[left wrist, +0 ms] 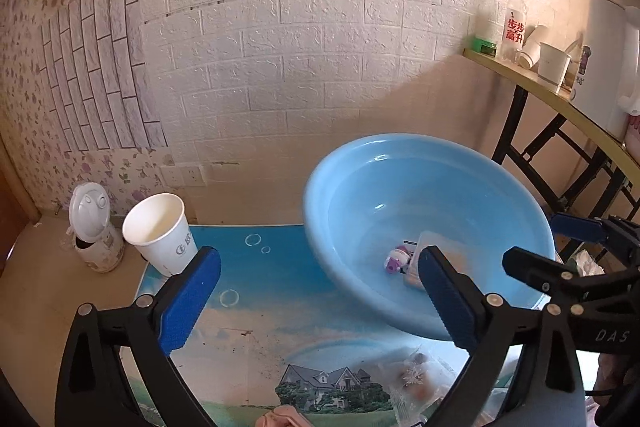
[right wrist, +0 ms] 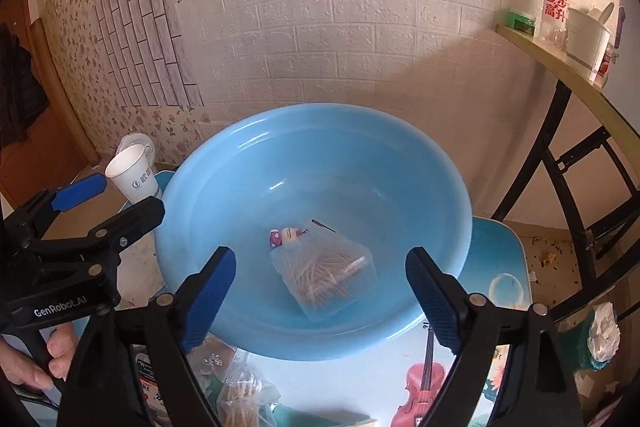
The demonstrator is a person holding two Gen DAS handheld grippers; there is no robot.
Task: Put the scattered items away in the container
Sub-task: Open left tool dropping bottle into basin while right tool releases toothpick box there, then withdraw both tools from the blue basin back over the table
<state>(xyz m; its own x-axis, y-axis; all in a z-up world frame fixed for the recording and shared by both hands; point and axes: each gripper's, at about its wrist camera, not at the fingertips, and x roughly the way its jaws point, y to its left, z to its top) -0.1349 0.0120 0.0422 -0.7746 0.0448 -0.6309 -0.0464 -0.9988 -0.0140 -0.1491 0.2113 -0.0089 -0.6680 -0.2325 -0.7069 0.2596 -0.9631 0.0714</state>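
Note:
A light blue basin stands on the picture-printed table. Inside it lie a clear box of toothpicks and a small pink-and-white toy. My right gripper hangs open over the basin's near side, above the toothpick box, with nothing between its pads. My left gripper is open and empty, level with the basin's left rim. A clear packet of small items and a bag of swabs lie on the table in front of the basin.
A white paper cup and a wipes canister stand left of the basin. A folding side table with a bottle, cups and a kettle is at the right. A hand holds the left gripper's handle.

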